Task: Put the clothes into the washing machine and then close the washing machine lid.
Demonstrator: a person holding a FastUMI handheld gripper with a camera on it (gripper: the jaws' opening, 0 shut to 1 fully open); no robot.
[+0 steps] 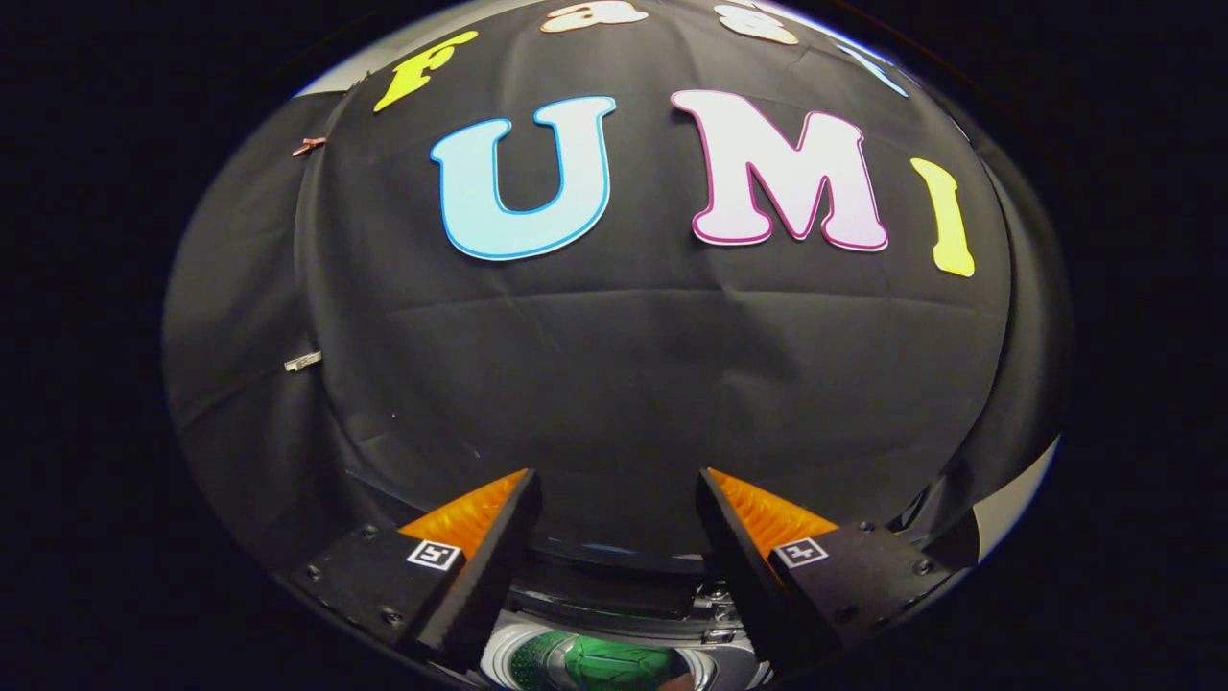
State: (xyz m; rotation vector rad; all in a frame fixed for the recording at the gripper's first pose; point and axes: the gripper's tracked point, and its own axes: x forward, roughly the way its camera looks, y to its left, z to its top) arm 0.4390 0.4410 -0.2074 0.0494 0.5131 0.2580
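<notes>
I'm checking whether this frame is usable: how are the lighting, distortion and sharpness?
Gripper view: strong fisheye bend bows the cloth wall; lighting is even, dim toward its sides; the open, empty tongs look sharp; below them the washing machine's drum opening is cut off, with a green sheen inside.

Matt creased cloth wall [614, 365], glossy washing machine [595, 662] drum

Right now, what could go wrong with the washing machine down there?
The gripper is open and holds nothing, high above the washing machine. Something green, maybe clothing, lies in the drum, but the lid isn't over the opening yet. The machine sits low between the fingers, so reaching for the lid could miss.
</notes>
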